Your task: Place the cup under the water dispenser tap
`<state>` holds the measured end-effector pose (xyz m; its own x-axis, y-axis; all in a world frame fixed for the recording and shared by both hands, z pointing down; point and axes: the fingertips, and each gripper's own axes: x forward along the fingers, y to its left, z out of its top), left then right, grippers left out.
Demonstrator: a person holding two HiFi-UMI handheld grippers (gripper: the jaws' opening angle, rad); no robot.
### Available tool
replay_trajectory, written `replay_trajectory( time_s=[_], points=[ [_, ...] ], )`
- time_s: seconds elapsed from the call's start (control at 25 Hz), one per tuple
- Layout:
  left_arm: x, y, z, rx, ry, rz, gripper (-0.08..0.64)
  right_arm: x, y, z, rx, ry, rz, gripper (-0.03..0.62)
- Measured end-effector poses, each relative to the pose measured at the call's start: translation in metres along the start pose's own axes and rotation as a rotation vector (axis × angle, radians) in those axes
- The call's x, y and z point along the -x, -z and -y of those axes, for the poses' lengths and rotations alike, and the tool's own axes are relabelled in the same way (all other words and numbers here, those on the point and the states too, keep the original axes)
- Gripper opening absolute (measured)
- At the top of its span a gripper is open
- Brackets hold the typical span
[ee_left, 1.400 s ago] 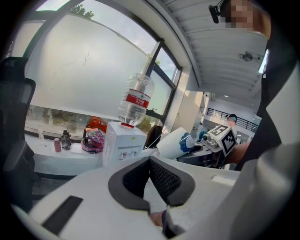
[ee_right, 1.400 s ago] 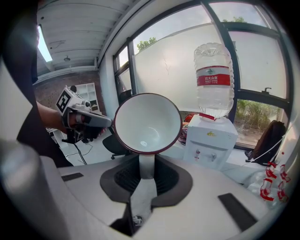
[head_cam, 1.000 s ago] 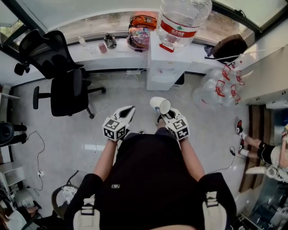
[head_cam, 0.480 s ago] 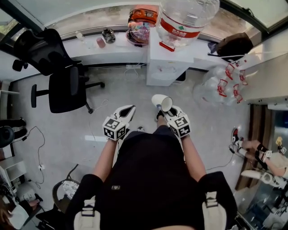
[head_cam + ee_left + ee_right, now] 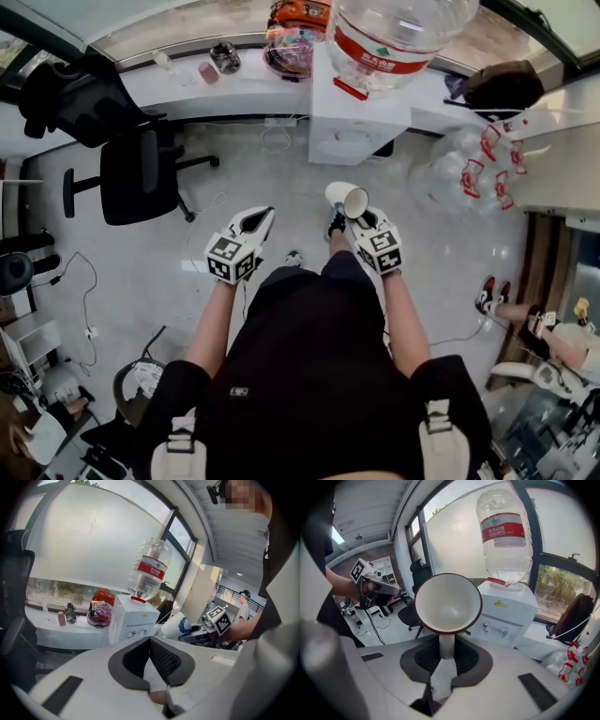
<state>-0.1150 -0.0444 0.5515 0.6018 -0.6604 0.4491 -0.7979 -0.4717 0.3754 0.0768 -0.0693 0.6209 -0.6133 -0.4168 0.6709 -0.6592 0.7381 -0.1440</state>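
Since the earlier frame both grippers have been carried forward across the floor, and the water dispenser (image 5: 357, 127) is now seen nearer in the head view. The cup (image 5: 448, 603) has already been picked up and is kept off the ground, well apart from the dispenser and its two taps (image 5: 495, 631). The task is therefore judged to be about midway. The approach has yet to be finished, the cup has yet to be set under a tap, and the grip has yet to be released. The cup is held on its side with its mouth turned back toward the right gripper's camera, so it will probably have to be tipped upright first. The right gripper (image 5: 446, 649) is seen partly closed, its pads clamped on the cup's narrow white handle. The left gripper (image 5: 151, 654) is held beside it with its jaws brought together, and nothing is gripped or touched by it
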Motion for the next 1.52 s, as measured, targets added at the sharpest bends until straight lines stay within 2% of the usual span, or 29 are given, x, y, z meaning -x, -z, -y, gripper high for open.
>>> replay_trajectory(
  time_s=[0.48, 0.92, 1.28, 1.52],
  points=[
    [-0.043, -0.008, -0.01, 0.024, -0.017, -0.051, 0.0, -0.033, 0.012, 0.063, -0.032, -0.008, -0.056, 0.04],
    [-0.065, -0.013, -0.011, 0.038, -0.025, -0.052, 0.0, -0.054, 0.006, 0.08, -0.007, -0.049, -0.073, 0.04],
    [-0.07, 0.001, -0.014, 0.056, -0.05, -0.075, 0.0, -0.086, 0.036, 0.093, 0.008, -0.077, -0.133, 0.04],
    [-0.076, 0.011, -0.021, 0.087, -0.082, -0.075, 0.0, -0.118, 0.06, 0.107, 0.042, -0.092, -0.207, 0.04]
  ],
)
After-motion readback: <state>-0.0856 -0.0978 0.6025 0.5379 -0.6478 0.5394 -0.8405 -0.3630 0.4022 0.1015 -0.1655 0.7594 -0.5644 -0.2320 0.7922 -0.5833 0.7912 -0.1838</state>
